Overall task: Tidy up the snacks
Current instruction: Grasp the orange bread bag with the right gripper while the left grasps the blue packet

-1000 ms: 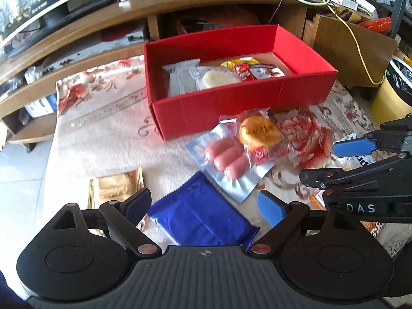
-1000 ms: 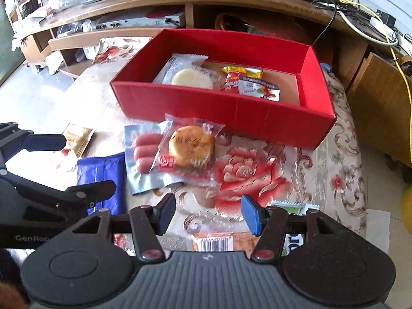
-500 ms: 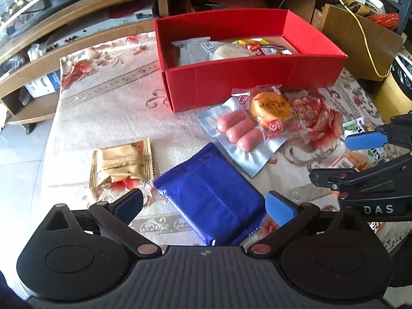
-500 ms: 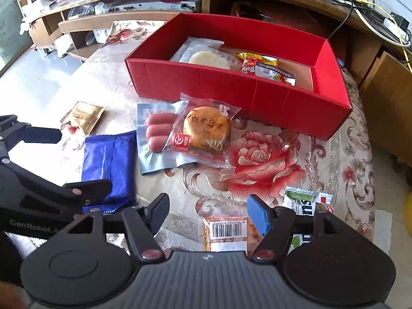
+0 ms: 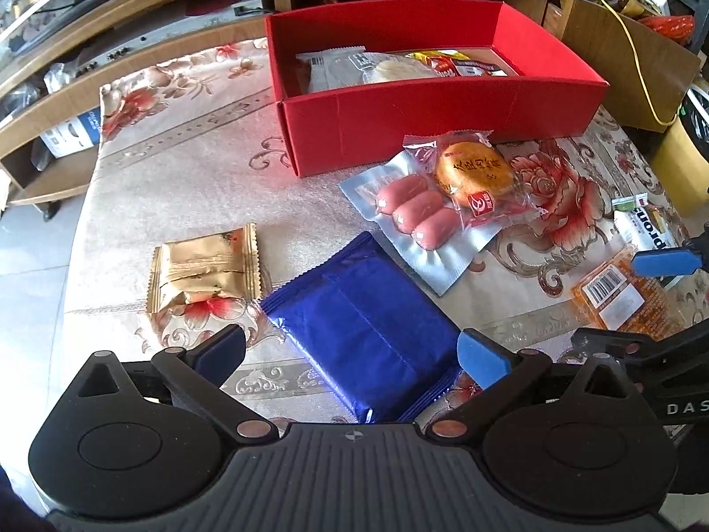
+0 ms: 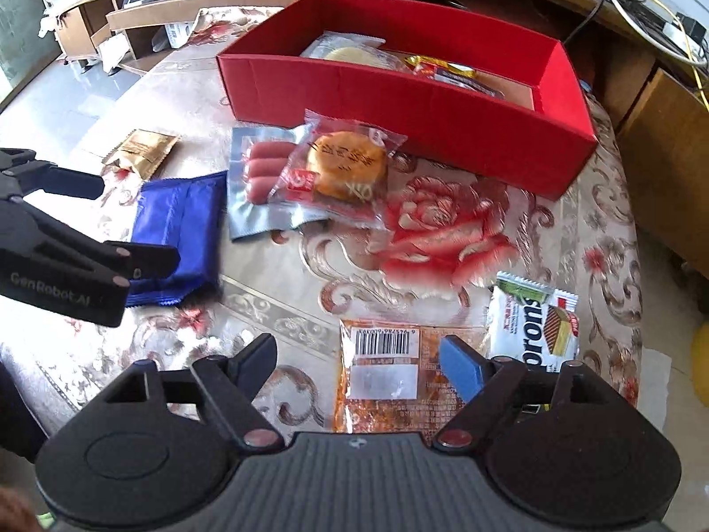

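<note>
A red box (image 5: pixel 443 133) (image 6: pixel 399 133) at the back of the table holds several snack packs. In front of it lie a sausage pack (image 5: pixel 412 217) (image 6: pixel 252 177) with a round cake pack (image 5: pixel 474 173) (image 6: pixel 345 173) on it. My left gripper (image 5: pixel 350 354) is open above the near end of a blue packet (image 5: pixel 368 323) (image 6: pixel 177 226). A gold packet (image 5: pixel 204 266) (image 6: pixel 142 150) lies left of it. My right gripper (image 6: pixel 359 363) is open over an orange barcode packet (image 6: pixel 381 377) (image 5: pixel 620 297), with a white wafer pack (image 6: pixel 536 323) (image 5: pixel 642 226) beside it.
A floral cloth (image 5: pixel 177 168) covers the table. A wooden TV shelf (image 5: pixel 133 57) with cables runs behind the box. A cardboard box (image 5: pixel 633 66) and a yellow bin (image 5: pixel 682 155) stand at the right. The tiled floor (image 5: pixel 31 266) lies to the left.
Both grippers have pulled back and risen away from the red box, still open. More of the blue, gold, orange and white packets has come into view.
</note>
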`<state>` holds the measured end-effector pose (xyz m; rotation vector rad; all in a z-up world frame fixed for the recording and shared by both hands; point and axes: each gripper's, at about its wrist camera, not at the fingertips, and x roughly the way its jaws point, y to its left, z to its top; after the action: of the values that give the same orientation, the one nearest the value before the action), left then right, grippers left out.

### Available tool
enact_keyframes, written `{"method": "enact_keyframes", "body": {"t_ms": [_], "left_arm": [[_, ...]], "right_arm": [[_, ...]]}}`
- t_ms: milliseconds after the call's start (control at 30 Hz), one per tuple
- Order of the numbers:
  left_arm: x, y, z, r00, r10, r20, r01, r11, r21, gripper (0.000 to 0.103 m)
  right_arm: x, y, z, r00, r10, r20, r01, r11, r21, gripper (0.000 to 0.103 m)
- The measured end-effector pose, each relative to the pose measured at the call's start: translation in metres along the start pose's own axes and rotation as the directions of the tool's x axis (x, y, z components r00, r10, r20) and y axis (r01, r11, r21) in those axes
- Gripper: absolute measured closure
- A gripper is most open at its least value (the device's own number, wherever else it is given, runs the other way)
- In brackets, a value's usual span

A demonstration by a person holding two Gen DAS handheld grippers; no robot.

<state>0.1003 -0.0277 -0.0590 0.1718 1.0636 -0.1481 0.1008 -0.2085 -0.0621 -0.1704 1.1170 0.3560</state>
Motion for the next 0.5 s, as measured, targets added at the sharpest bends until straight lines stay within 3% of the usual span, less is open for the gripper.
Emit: {"method": "enact_keyframes", "body": {"t_ms": [500], "left_arm": [[0.009, -0.008, 0.002, 1.0, 0.0, -0.025, 0.001, 1.0, 0.022, 0.0]], "right_arm": [[-0.014, -0.01, -0.017, 1.0, -0.013, 0.017, 0.012, 1.0, 0.018, 0.011]]}}
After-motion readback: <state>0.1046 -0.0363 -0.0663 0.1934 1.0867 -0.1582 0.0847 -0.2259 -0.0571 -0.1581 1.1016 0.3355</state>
